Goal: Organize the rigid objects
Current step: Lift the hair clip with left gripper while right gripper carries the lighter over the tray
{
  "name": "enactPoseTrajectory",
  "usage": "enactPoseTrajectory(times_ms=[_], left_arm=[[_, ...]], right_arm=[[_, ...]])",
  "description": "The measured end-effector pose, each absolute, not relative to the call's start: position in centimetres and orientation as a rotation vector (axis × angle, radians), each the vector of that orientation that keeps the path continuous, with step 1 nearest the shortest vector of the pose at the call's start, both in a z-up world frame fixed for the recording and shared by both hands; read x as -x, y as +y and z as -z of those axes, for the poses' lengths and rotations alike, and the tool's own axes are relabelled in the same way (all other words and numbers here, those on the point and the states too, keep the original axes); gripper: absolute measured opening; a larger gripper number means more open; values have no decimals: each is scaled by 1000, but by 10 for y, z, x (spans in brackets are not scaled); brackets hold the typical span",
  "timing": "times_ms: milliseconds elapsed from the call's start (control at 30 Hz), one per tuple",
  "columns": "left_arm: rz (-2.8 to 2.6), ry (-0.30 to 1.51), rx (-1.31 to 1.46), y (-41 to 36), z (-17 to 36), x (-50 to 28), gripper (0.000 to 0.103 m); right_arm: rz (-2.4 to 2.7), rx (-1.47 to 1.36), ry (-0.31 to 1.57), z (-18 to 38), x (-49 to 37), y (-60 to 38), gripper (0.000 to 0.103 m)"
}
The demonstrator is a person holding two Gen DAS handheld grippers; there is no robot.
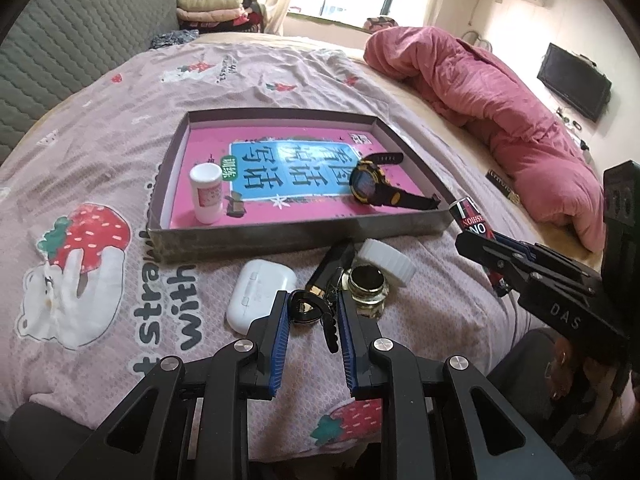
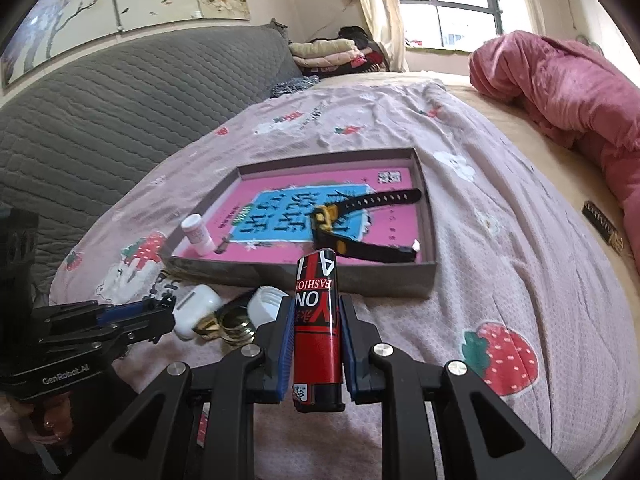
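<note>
Your tray (image 1: 256, 236) on bed holds white pill bottle (image 1: 206, 194) upright at near-left, black-yellow watch (image 1: 370, 184) lying at right. Your right gripper (image 2: 314, 344) pinches red lighter (image 2: 316, 320) just before tray's near wall. Your left gripper (image 1: 312, 312) spread around keys (image 1: 310, 312), beside earbud case (image 1: 260, 294).

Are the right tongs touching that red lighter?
Touching. The right wrist view shows the right tongs with both blue pads pressed against the red lighter, held above the bed.

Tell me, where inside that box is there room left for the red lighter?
Bare floor lies between the white bottle and the watch, and along the box's far wall. Crowded: the bedsheet before the box, with earbud case, keys, jar and white lid.
</note>
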State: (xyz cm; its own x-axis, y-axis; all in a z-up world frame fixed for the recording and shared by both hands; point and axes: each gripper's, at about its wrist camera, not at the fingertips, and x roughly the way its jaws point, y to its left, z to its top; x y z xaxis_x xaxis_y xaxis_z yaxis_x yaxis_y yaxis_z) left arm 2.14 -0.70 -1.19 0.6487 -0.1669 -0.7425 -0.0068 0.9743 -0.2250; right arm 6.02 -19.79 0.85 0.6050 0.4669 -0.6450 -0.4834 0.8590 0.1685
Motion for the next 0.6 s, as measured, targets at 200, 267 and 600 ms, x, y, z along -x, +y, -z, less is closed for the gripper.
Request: enactPoseTrajectory(times_ms=[200,267,600], left_arm=[[78,844,227,0,9,-23,23],[71,839,235,3,8,-24,23],[29,807,280,25,2,-34,23]], right_arm=[[-554,19,734,-9,-62,-194,21],[-551,14,733,-9,-63,-194,21],[-535,9,692,-16,-68,-193,21]])
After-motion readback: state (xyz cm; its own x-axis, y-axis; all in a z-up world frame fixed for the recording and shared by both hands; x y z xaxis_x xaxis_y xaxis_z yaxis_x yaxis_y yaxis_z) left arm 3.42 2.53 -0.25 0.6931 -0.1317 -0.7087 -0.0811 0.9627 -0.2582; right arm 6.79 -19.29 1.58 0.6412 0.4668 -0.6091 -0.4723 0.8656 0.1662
